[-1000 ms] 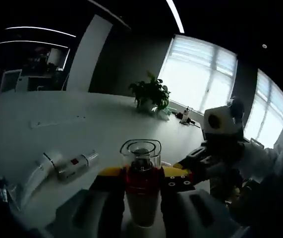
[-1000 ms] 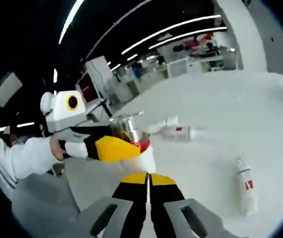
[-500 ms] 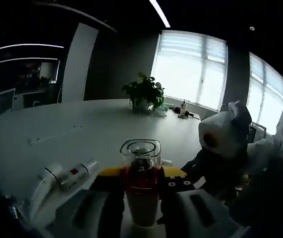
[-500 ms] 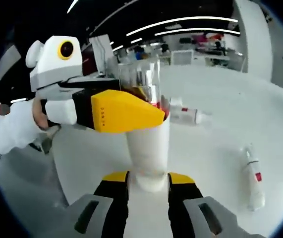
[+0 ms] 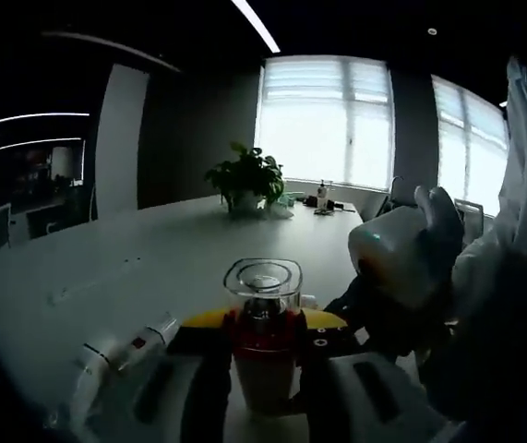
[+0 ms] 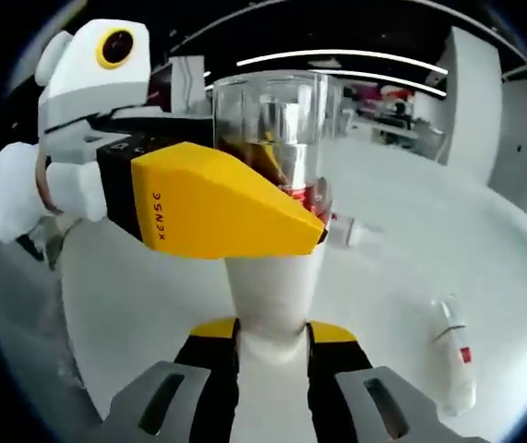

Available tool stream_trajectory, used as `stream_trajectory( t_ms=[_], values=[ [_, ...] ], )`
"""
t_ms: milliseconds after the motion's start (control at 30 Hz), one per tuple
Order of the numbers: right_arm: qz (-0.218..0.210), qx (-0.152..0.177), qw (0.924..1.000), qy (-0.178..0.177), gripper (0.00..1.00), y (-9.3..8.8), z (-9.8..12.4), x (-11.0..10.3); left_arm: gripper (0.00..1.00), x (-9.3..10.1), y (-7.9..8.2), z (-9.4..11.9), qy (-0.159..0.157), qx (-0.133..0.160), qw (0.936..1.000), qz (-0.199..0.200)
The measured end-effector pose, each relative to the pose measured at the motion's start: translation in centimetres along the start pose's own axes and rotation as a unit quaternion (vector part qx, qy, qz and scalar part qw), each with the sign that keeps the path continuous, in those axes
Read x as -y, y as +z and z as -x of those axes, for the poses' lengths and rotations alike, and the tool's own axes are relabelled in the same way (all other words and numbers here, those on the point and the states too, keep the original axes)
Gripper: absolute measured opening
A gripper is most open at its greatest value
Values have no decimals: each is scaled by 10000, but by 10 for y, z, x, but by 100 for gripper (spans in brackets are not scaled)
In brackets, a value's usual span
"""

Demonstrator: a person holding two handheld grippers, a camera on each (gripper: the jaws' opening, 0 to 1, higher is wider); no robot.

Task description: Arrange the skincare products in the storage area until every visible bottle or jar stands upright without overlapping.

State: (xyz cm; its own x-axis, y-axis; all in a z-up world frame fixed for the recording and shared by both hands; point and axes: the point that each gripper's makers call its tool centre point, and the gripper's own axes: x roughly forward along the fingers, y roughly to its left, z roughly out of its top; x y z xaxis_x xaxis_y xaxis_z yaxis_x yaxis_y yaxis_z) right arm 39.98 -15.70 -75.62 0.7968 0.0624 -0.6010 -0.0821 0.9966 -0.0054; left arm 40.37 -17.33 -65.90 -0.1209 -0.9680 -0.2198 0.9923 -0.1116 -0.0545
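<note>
Closer now than a second ago, the right gripper (image 6: 270, 337) has come up under the white pump bottle (image 6: 272, 286) and its jaws are closed on the bottle's base. The left gripper (image 5: 265, 334) is clamped on the bottle's red collar, below the clear cap (image 5: 262, 286), holding it upright above the white table (image 5: 143, 268). Two more bottles (image 5: 120, 355) lie beside it on their sides, and another tube (image 6: 455, 355) lies flat to its right. Beyond the bottle, a potted plant (image 5: 245, 180) stands near the window.

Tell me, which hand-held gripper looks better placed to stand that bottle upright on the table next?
Probably left: its jaws clamp the pump bottle at the neck, holding it upright. The right hand-held gripper only closes on the base.
</note>
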Motion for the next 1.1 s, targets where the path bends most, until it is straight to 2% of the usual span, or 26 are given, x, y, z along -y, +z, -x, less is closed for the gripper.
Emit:
stream_trajectory(
  t_ms=[33,133,233,600,767,867,1100],
  values=[
    [97,75,9998,-124,20,3,-3,4,23,-2,0,-1,-47,12,10000,-59],
    [30,67,9998,-200,20,4,-6,6,24,-4,1,-5,-183,-20,9993,-310],
    [9,113,9994,-333,20,8,-10,10,25,-8,3,-8,-174,-64,9984,-527],
    [-53,199,9990,-387,19,13,-17,13,24,-20,5,-5,-115,-104,9988,-471],
    [-33,187,9993,-331,19,11,-15,8,24,-17,3,-1,-298,-147,9982,-498],
    [-19,176,9994,-310,19,9,-13,6,24,-17,3,2,-384,-177,9984,-367],
    [26,137,9996,-262,18,8,-13,5,24,-17,4,0,-430,-163,9977,-493]
  ],
)
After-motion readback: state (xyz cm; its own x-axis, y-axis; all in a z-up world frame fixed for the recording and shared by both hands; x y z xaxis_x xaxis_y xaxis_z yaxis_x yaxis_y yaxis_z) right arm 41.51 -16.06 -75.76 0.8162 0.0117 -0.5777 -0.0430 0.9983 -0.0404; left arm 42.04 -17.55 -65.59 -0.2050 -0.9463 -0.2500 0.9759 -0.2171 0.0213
